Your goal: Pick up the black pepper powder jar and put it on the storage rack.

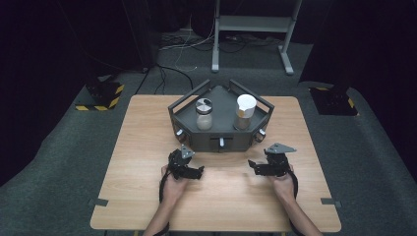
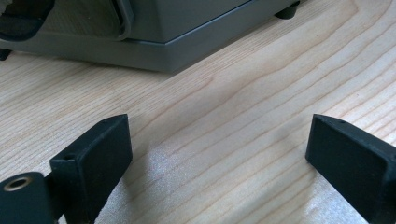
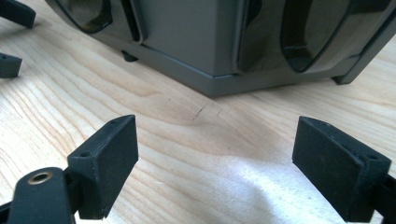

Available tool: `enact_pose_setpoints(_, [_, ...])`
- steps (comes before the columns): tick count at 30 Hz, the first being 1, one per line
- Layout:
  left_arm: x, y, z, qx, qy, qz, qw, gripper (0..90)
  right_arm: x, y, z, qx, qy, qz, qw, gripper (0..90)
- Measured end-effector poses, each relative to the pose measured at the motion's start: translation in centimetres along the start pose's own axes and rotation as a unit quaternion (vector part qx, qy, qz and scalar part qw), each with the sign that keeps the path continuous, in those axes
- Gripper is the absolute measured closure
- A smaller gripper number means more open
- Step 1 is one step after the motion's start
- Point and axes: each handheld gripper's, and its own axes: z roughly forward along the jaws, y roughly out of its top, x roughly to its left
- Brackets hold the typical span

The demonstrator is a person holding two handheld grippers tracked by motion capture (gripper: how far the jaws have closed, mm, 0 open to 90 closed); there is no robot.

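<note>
Right now both tongs sit low over the wooden table (image 1: 147, 147), jaws spread wide with nothing between them. The left gripper (image 1: 196, 172) and the right gripper (image 1: 253, 167) point inward toward each other, just in front of the grey tray (image 1: 219, 140). From the left gripper view its two black pads frame bare wood, with a corner of the tray's base (image 2: 159, 56) close ahead; the right gripper view shows the same, open jaws and the tray's front wall (image 3: 187, 32) looming near.

Up in that tray stand two containers, apart from each other: a glass jar (image 1: 204, 117) with a metal lid on the left, a white-capped bottle (image 1: 244, 112) on the right. Each lies beyond the tray's front wall, up and ahead of its nearer gripper. The jar looks rigid, smooth and probably slippery and breakable, so a firm squeeze around its body below the lid seems wisest. The bottle looks lighter and tippy; mid-body is likely the safest hold.
</note>
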Motion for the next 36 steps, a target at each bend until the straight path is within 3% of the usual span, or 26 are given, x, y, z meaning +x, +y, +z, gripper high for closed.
enact_pose_setpoints(36, [0.0,0.0,0.0,0.0,0.0,0.0,1.0,7.1,0.6,-0.7,1.5,0.028,0.003,0.006,0.9996,13.6])
